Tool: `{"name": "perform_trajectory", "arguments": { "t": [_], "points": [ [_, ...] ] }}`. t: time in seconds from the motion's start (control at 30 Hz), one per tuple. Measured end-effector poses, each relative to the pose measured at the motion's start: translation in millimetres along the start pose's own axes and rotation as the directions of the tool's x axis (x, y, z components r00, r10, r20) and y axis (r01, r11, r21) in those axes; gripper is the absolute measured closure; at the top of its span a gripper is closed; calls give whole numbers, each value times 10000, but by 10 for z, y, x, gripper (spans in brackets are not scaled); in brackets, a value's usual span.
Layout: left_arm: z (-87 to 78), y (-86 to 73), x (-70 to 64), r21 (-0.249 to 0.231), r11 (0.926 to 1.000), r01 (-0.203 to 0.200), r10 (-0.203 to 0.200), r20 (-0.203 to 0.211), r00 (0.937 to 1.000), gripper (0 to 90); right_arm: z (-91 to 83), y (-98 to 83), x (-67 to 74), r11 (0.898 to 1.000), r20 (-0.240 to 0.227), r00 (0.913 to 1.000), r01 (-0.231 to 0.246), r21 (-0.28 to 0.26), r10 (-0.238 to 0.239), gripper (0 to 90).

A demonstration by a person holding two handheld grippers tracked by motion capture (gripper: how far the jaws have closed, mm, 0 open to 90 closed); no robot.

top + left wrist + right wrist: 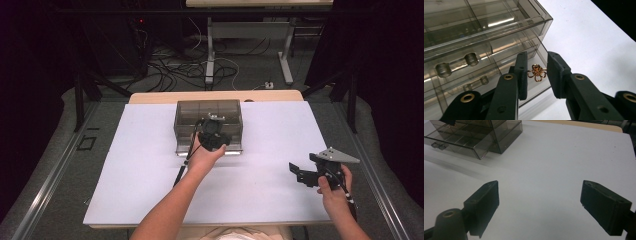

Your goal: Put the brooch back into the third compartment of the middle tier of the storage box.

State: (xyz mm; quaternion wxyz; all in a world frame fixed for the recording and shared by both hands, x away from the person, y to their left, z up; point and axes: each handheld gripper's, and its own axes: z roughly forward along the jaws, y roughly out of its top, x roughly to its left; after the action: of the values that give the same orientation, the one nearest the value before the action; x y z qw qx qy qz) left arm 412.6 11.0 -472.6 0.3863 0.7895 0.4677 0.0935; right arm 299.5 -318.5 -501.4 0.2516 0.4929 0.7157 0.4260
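White counter carries a smoky drawer box at twelve o'clock. Left gripper fingers pinch a gold flower earring beside its open drawer; the thin grip could slip. Right gripper fingers gape wide, empty.

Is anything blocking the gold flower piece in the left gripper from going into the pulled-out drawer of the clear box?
Nothing visible. The left gripper holds the gold flower piece right at the clear box, whose drawer stands pulled out and uncovered.
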Motion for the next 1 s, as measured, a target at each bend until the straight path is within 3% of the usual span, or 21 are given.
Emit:
{"name": "perform_trajectory", "arguments": {
  "t": [0.5,1.0],
  "points": [
    [173,-42,-60,405,9991,-147,152,-129,9998,710,3,3,9,10000,-70,10000,62,-13,-62,154],
    [228,-70,-78,314,9992,-245,256,-339,9991,709,4,4,16,9999,-109,9999,109,-6,-109,154]
  ]
}}
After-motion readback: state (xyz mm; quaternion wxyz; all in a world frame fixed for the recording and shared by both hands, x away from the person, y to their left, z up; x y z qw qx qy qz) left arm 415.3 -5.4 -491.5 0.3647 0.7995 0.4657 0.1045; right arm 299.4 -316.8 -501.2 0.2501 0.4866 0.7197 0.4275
